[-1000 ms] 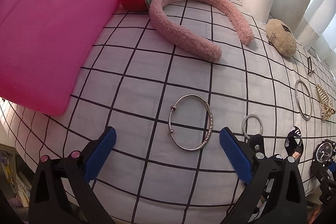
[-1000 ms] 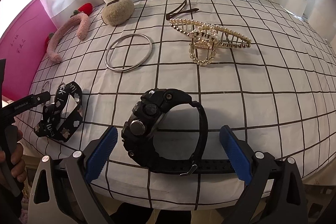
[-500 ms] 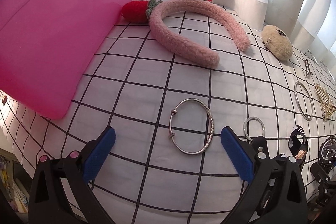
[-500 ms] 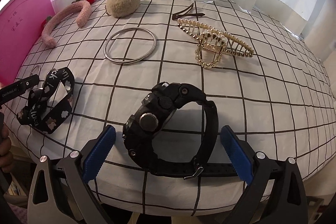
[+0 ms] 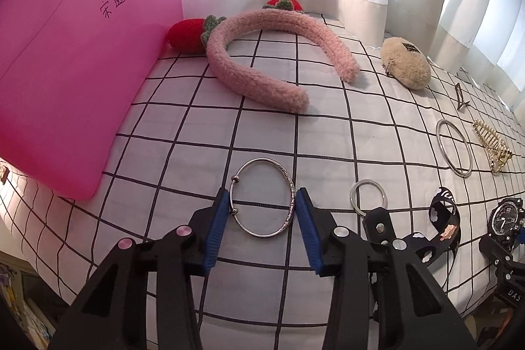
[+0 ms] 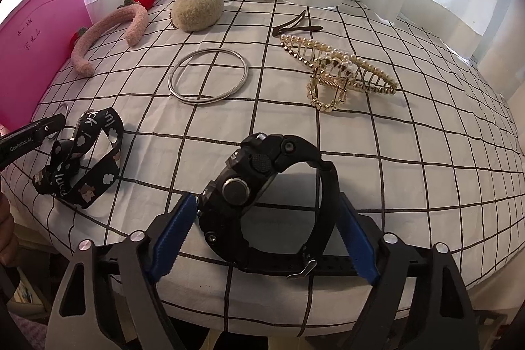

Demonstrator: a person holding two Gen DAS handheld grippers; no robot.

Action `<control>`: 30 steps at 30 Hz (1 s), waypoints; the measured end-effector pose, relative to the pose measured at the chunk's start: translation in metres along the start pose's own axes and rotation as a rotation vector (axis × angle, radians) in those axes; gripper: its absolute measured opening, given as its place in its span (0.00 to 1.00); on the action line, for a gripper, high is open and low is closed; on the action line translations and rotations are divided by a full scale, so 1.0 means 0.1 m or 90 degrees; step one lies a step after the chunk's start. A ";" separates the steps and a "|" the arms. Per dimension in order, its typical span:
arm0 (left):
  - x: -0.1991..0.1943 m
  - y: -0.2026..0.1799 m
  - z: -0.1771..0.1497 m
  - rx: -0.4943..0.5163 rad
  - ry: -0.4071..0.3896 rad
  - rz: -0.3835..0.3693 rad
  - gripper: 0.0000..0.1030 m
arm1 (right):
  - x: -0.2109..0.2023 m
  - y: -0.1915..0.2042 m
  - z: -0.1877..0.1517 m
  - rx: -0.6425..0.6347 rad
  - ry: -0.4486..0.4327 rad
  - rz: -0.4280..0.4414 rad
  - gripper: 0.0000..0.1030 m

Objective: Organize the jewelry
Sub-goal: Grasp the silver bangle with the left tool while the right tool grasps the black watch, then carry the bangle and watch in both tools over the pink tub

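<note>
A thin silver bracelet (image 5: 288, 186) lies flat on the checked cloth. My left gripper (image 5: 262, 202) straddles it, jaws closing, and both blue pads touch its outer sides. A chunky black watch (image 6: 249, 173) stands on its buckled strap near the cloth's front edge. My right gripper (image 6: 265, 200) is closing on it, with one pad against the case and the other against the strap. The watch (image 5: 505, 215) also shows at the right edge of the left wrist view.
A pink folder (image 5: 65, 71) leans at the left, beside a pink fuzzy headband (image 5: 262, 81) with knitted strawberries. A beige plush pouch (image 6: 197, 9), a black hair clip (image 6: 295, 25), a large silver bangle (image 6: 208, 76), a pearl hair claw (image 6: 338, 68) and a black lanyard (image 6: 85, 166) lie spread over the cloth.
Both pairs of jaws have narrowed from wide open: the left pads onto the bracelet's sides, the right pads onto the watch. Both views tipped slightly.
</note>
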State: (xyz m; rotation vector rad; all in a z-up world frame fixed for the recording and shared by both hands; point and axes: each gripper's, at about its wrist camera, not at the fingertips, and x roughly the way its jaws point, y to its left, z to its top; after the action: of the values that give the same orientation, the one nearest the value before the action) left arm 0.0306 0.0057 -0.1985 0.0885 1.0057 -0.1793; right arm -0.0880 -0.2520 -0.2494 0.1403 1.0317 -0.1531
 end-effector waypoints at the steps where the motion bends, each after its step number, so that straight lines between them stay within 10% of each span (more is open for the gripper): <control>1: -0.01 0.01 0.00 -0.002 -0.001 -0.003 0.40 | 0.00 0.00 0.00 -0.001 0.002 0.002 0.63; 30: -0.78 -0.04 0.46 -0.048 -0.071 -0.018 0.39 | -0.77 -0.02 0.63 -0.050 -0.103 0.073 0.62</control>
State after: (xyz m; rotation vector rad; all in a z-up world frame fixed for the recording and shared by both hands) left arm 0.0270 0.0027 -0.1078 -0.0042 0.9015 -0.1708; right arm -0.0744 -0.2612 -0.1510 0.1135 0.8643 -0.0190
